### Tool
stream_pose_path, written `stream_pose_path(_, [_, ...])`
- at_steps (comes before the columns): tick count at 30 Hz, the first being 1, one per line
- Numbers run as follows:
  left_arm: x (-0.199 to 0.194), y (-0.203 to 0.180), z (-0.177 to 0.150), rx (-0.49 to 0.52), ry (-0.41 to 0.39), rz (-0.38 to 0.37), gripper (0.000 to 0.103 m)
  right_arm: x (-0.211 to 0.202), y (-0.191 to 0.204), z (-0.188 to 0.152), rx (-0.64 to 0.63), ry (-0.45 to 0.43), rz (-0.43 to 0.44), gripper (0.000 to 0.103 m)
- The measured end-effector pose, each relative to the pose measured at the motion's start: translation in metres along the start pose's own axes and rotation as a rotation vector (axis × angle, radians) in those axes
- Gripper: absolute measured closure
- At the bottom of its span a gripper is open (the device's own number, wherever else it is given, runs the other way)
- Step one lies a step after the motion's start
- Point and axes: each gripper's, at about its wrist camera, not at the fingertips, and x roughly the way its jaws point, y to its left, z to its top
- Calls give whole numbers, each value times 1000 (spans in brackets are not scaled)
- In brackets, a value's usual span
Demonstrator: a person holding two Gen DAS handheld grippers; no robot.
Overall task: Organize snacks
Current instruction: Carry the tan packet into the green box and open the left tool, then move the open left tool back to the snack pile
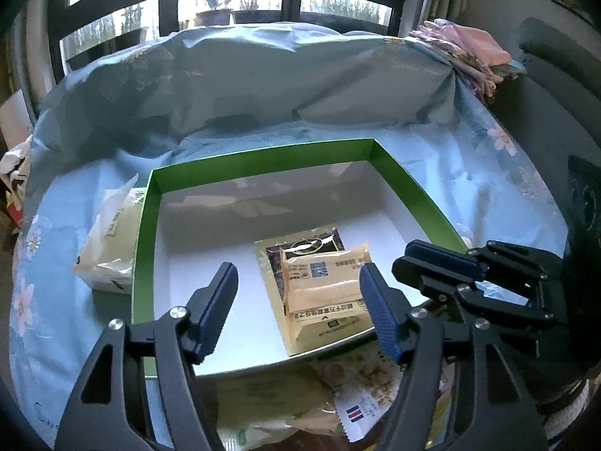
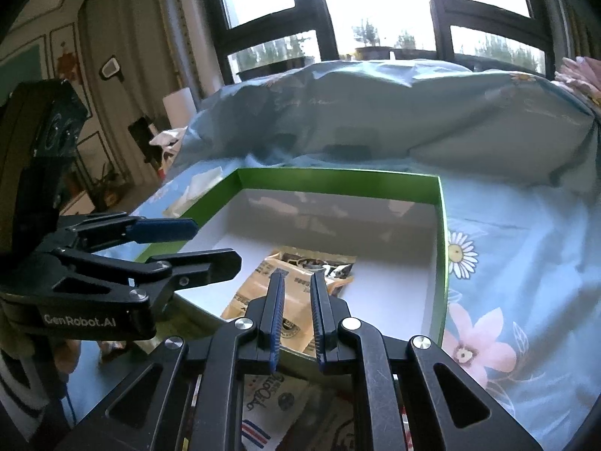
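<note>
Two snack packets lie inside the green-walled box (image 1: 409, 184) on the bed (image 1: 507, 195), toward its near right part. Pale orange packet (image 1: 323, 293) sits on top of a flat dark-and-gold packet (image 1: 304, 244), overlapping its near half.

Left hand-held gripper (image 1: 296, 302) hangs over the near edge of the box, jaws spread apart, nothing between the pads. Orange packet lies just beyond and below the gap, closer to the right finger (image 1: 379, 312) than to the left one; no contact visible.

Right hand-held gripper (image 2: 296, 312) is all but closed, a narrow slit between its blue pads, holding nothing. Its tips point over the near wall of the box at the same two packets, which lie just past them on the white floor.

Outside the box: a white tissue pack (image 1: 109, 248) against the left wall; several more snack bags (image 1: 300, 402) heaped on the near side, under both grippers. One bag there carries a red-white-blue stripe mark (image 1: 355, 414).

Crumpled blue floral quilt (image 1: 263, 75) bunched along the far side of the box.
</note>
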Motion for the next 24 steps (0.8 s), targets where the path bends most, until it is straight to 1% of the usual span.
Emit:
stream_pose_path(1, [-1,0,0,3,-2,13,34,-1,-1,0,6,-3,2,88])
stream_pose_path(2, [-1,-1,-1,7,-4,30,29,-2,-2,0,12,-4,4,88])
stream_pose_path(3, [-2,-2,-1,10,-5,42,23,-3,-4,-1,20,-8,2,84])
stream_pose_path(4, [-3,-2,-1,14,-10,58,22,-4,-5,-2,24,-10,0,77])
stream_pose_path(5, [-4,-2,-1,19,-16,67,22,-5,-6,-2,32,-14,0,73])
stream_pose_path(6, [-5,-2,-2,22,-18,69,22,-7,-7,-2,43,-16,0,65])
stream_pose_path(7, [-7,-2,-2,23,-22,73,22,-8,-8,-2,50,-22,-2,60])
stream_pose_path(9, [-10,-2,-2,27,-31,94,22,-12,-10,-2,62,-31,-1,57])
stream_pose_path(14, [-17,-6,-3,46,-65,155,22,-19,-9,-4,75,-52,-6,54])
stream_pose_path(16, [-22,-7,-4,52,-82,171,21,-22,-10,-6,78,-57,-8,49])
stream_pose_path(20, [-29,-8,-5,57,-107,196,21,-27,-10,-6,85,-69,-1,49])
stream_pose_path(24, [-36,-10,-8,66,-127,238,21,-32,-7,-6,82,-79,5,49])
